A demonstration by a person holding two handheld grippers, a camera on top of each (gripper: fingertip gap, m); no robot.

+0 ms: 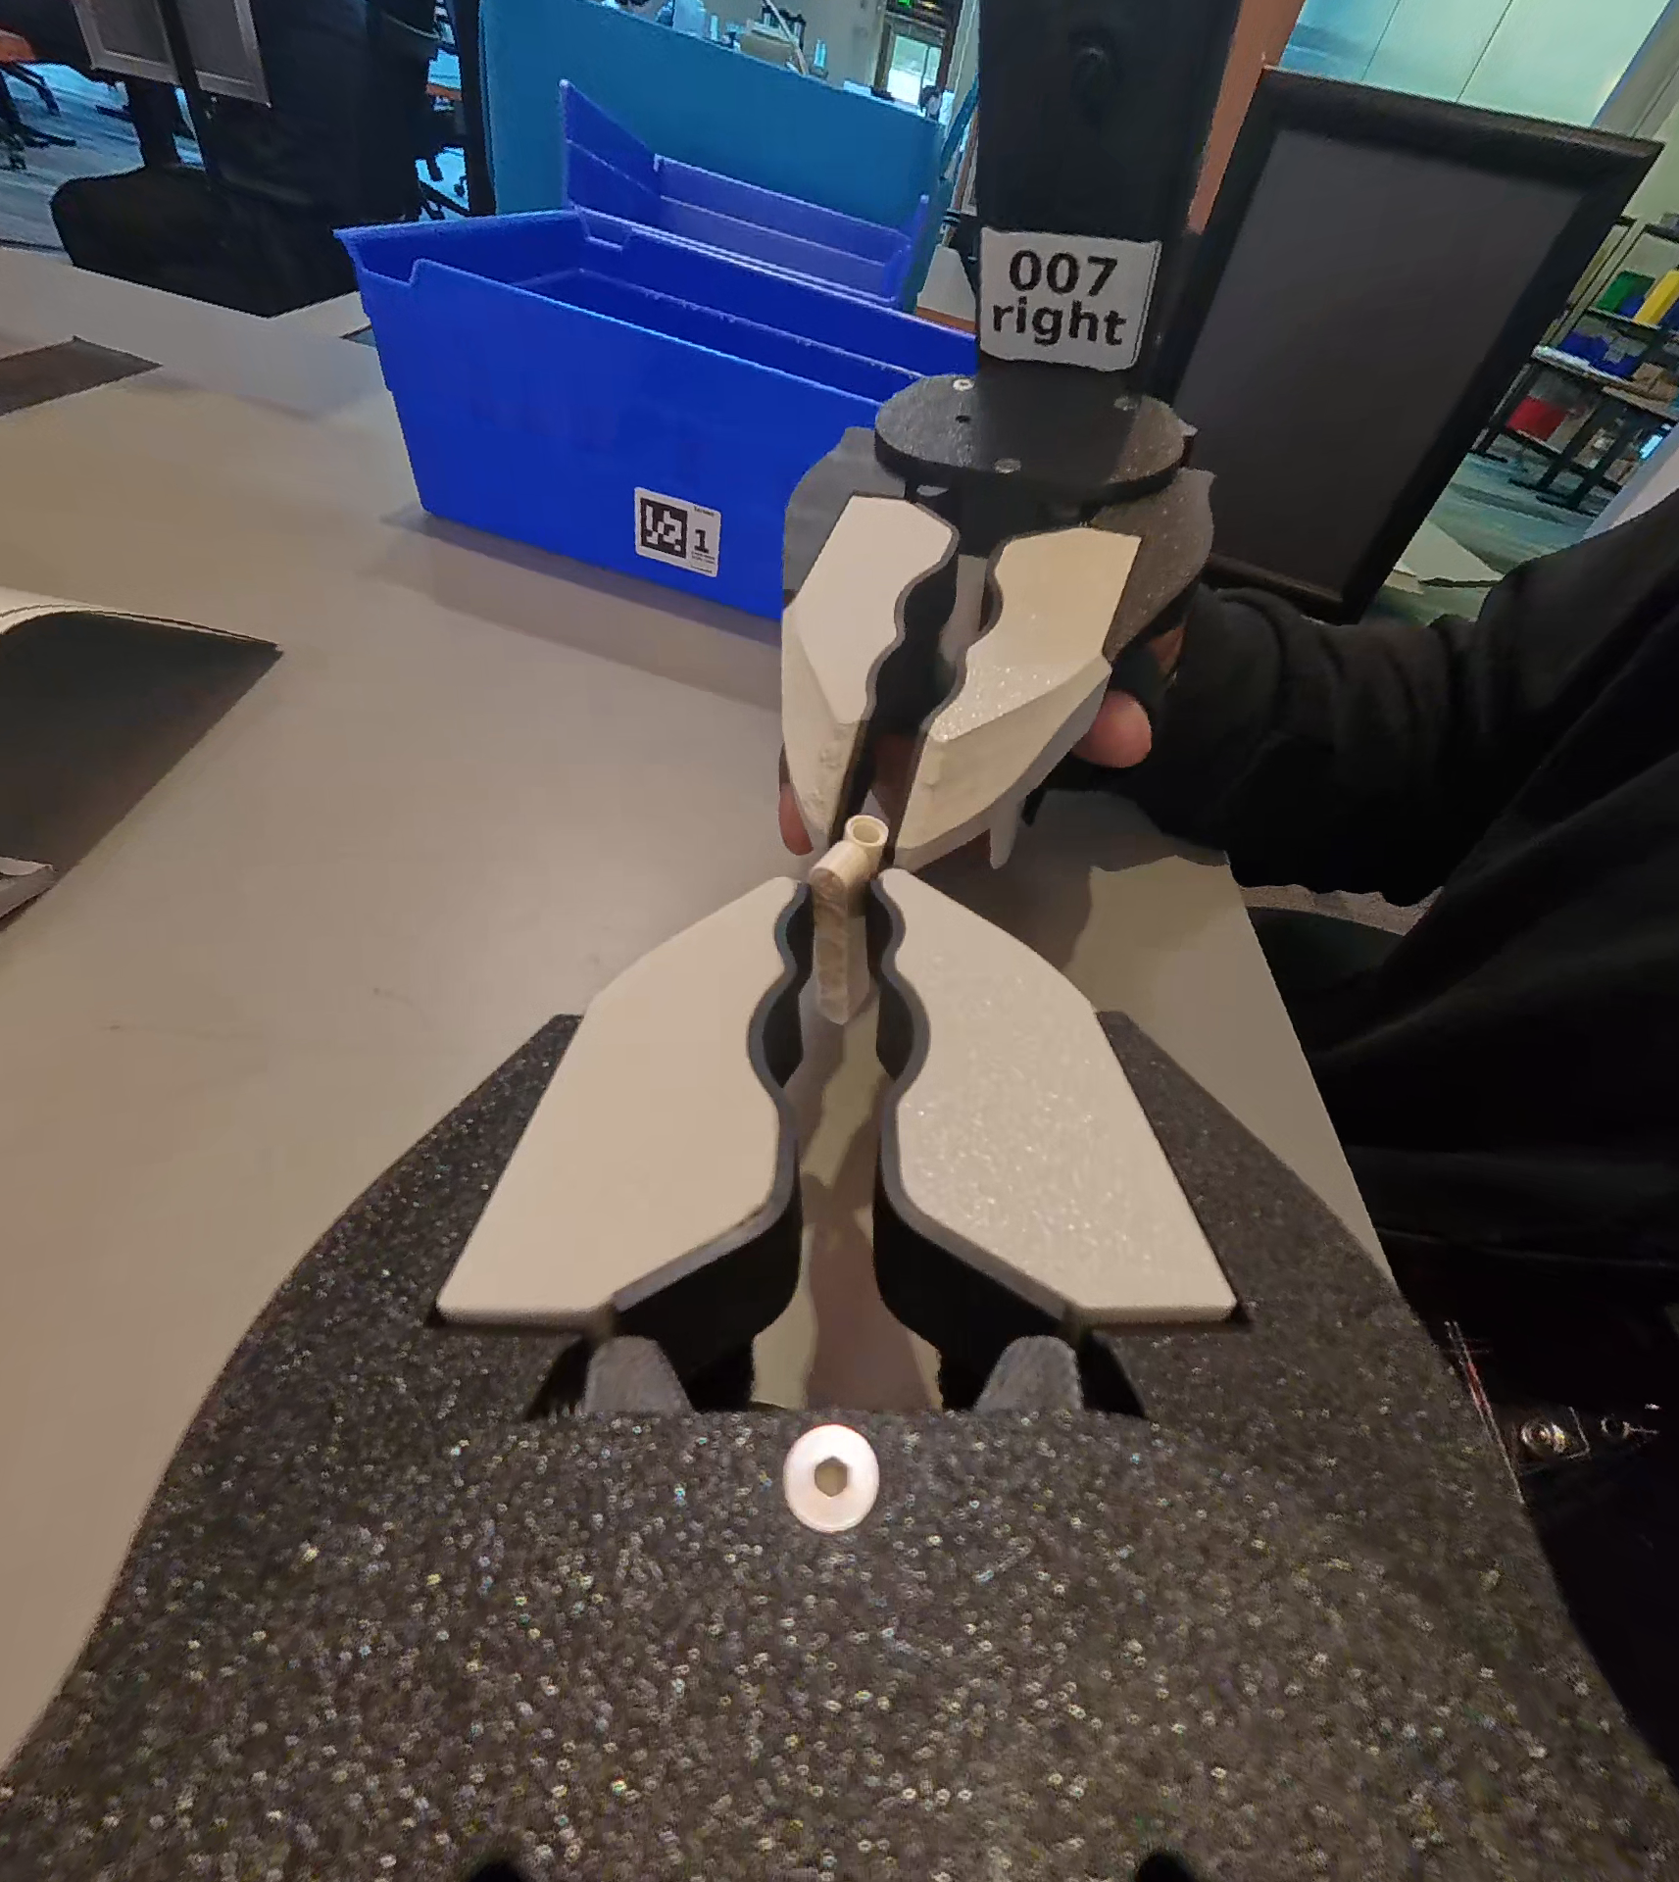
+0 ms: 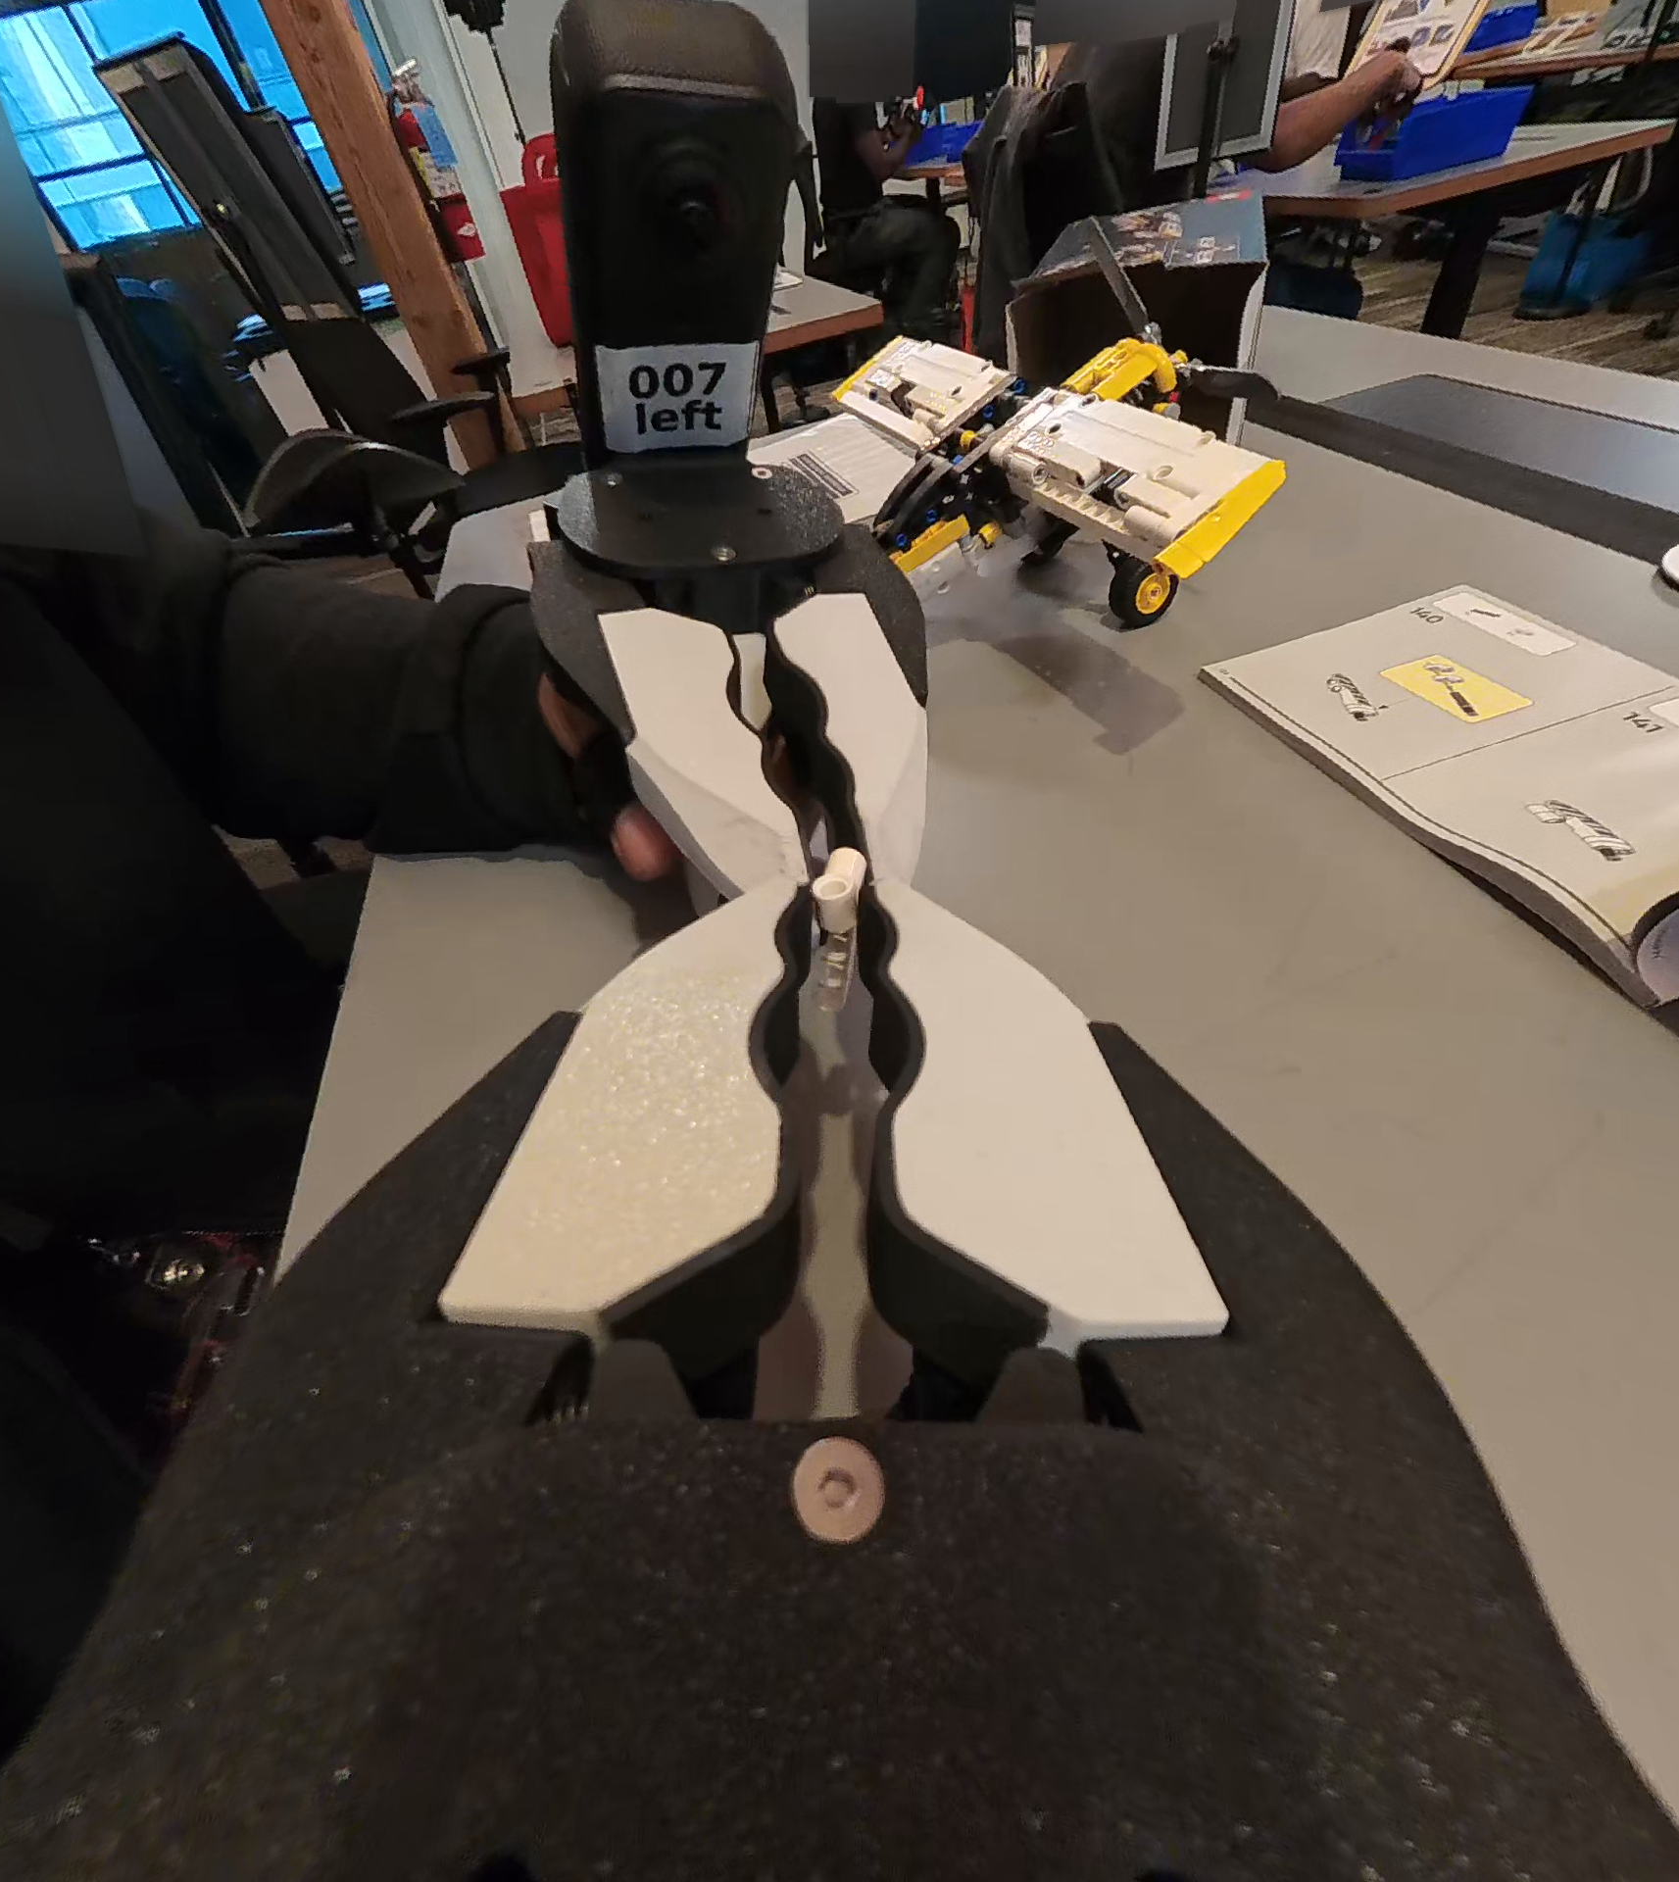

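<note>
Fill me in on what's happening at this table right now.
A person in black sleeves holds two handheld grippers tip to tip above the grey table. The left gripper is shut on a small white L-shaped connector piece, and the right gripper meets the same piece at its open round end. Nearby sit a white-and-yellow brick-built plane, an open instruction booklet and a blue bin.

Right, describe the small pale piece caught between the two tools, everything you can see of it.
The small piece is cream-white plastic, two short tube sections joined at a right angle, one ending in an open round hole. One section lies along the left tool, gripped between its grey fingertips; the other section, with the hole, sits between the tips of the right tool, which meets the left nose to nose. The piece is held in the air above the grey table.
</note>
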